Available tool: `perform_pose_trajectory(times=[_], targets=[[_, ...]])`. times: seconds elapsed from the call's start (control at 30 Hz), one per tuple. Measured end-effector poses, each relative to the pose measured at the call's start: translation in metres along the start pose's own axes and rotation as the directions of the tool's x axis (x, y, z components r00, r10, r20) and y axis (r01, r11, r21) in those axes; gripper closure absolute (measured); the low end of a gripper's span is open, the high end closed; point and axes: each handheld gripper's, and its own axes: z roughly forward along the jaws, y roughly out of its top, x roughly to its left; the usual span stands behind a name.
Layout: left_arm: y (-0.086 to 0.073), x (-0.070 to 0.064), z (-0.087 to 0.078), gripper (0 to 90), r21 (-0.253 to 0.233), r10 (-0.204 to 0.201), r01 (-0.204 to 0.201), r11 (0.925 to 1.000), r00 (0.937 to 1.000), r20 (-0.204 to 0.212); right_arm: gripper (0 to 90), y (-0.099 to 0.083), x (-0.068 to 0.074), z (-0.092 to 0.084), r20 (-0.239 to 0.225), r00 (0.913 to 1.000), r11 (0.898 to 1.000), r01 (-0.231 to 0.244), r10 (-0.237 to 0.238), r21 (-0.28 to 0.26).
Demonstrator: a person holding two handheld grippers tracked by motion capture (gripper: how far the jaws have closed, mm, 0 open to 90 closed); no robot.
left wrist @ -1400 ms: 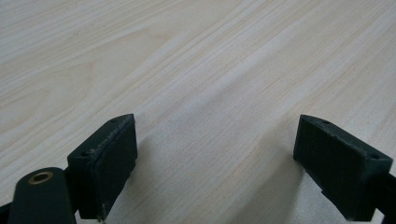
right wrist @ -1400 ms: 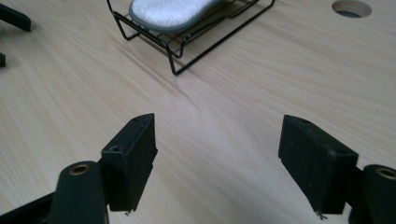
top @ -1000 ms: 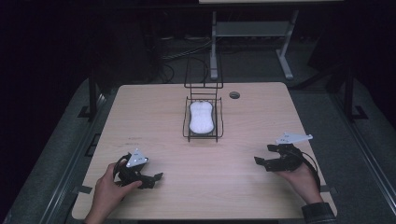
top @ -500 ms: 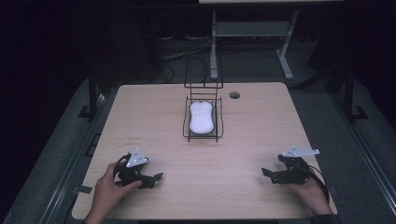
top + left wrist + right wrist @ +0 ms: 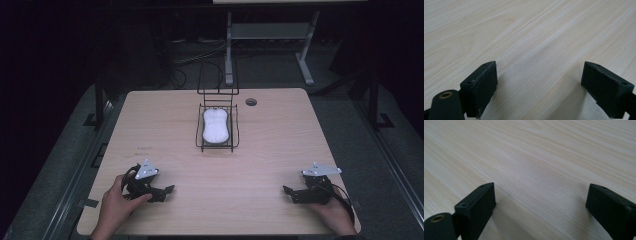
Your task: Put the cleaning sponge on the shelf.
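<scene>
2 grippers rest low on the table (image 5: 165,115), left gripper (image 5: 167,190) and right gripper (image 5: 289,191), jaws spread wide and empty; the right's have just been opening. The white object (image 5: 215,125) lies in the wire basket (image 5: 235,131) at upper centre, well apart, so any reach should come in level and slow.

My left gripper (image 5: 159,191) rests low on the table (image 5: 260,150) near its front left corner, black, with a grey three-cornered plate on top, its jaws spread wide with bare wood between them. My right gripper (image 5: 291,192) sits near the front right corner, the same build, pointing toward the left one. Its jaws have just been opening and stand wide apart, nothing between them.
</scene>
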Motion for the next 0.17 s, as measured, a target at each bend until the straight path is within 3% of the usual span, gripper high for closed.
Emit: perform_pose_trajectory(times=[0.17], targets=[[0.0,0.0,0.0,12.7,0.0,0.0,0.0,1.0,1.0,0.0,8.1,0.0,0.0,0.0,0.0,1.0,1.0,0.0,0.0,0.0]])
